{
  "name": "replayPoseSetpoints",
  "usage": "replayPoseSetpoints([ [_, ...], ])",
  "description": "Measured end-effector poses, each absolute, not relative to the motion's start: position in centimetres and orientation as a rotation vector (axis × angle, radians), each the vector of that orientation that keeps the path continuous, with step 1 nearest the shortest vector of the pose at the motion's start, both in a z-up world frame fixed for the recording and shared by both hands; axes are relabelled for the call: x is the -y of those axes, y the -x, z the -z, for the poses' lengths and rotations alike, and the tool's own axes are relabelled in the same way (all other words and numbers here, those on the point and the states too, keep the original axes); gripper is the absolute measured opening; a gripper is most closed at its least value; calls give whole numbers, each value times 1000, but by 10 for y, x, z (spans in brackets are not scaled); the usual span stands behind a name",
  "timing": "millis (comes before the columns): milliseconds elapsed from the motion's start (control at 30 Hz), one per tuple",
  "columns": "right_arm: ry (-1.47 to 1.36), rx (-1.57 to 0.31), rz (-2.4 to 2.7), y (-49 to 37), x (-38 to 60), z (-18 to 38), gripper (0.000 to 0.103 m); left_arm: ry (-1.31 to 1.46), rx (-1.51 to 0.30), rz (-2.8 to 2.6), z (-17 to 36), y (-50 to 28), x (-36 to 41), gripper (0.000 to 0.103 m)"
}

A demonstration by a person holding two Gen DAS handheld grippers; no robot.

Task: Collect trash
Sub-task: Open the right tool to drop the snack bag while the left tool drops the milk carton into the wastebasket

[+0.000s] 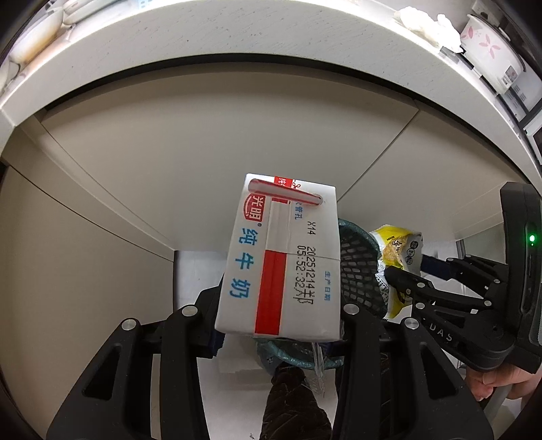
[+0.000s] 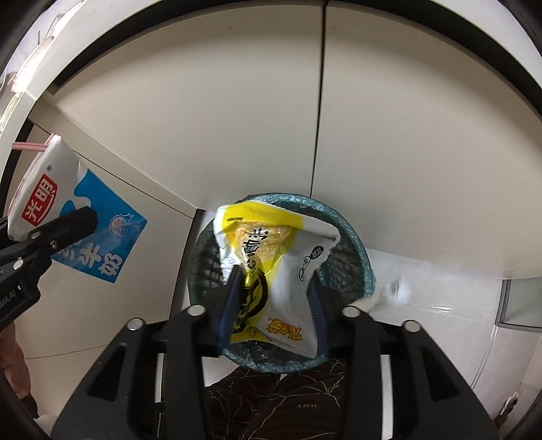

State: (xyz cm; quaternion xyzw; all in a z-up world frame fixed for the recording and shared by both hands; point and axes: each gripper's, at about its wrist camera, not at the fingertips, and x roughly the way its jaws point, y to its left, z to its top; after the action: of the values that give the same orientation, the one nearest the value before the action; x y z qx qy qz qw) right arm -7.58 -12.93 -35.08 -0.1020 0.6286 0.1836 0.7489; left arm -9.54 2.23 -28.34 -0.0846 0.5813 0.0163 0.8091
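My left gripper (image 1: pixel 277 325) is shut on a white, blue and red milk carton (image 1: pixel 281 257) with a pink straw (image 1: pixel 284 193) in its top. It holds the carton in the air beside the round mesh trash bin (image 1: pixel 359 270). The carton also shows at the left of the right wrist view (image 2: pixel 84 230), clamped by a black finger (image 2: pixel 64 223). My right gripper (image 2: pixel 274 304) is shut on a yellow and white snack wrapper (image 2: pixel 271 267) and holds it right above the bin (image 2: pixel 359 267), which is lined with a teal bag. The wrapper also shows in the left wrist view (image 1: pixel 399 250).
Beige cabinet doors (image 2: pixel 237 118) stand behind the bin under a white countertop (image 1: pixel 237 37). Dishes (image 1: pixel 37 37), crumpled tissue (image 1: pixel 426 23) and a flowered pot (image 1: pixel 487 44) sit on the counter. The floor (image 2: pixel 440 311) is white tile. A dark patterned trouser leg (image 2: pixel 288 402) is below the grippers.
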Motion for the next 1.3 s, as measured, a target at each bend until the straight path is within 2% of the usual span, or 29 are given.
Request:
replayPoseSetpoints([
  [233, 212, -1342, -395, 71, 139, 347, 72, 170, -1231, -30, 280, 94, -21, 40],
  [467, 140, -1310, -397, 75, 157, 338, 90, 172, -1247, -24, 285, 90, -17, 40],
  [667, 124, -1268, -360, 78, 172, 326, 93, 145, -1267, 16, 292, 83, 0, 40],
  [1133, 70, -1226, -211, 55, 238, 297, 93, 112, -1302, 145, 305, 53, 22, 41],
  [1267, 75, -1217, -206, 53, 243, 292, 93, 98, -1294, 156, 303, 49, 25, 44],
  [1300, 77, -1215, -207, 53, 244, 291, 93, 99, -1292, 158, 303, 49, 25, 50],
])
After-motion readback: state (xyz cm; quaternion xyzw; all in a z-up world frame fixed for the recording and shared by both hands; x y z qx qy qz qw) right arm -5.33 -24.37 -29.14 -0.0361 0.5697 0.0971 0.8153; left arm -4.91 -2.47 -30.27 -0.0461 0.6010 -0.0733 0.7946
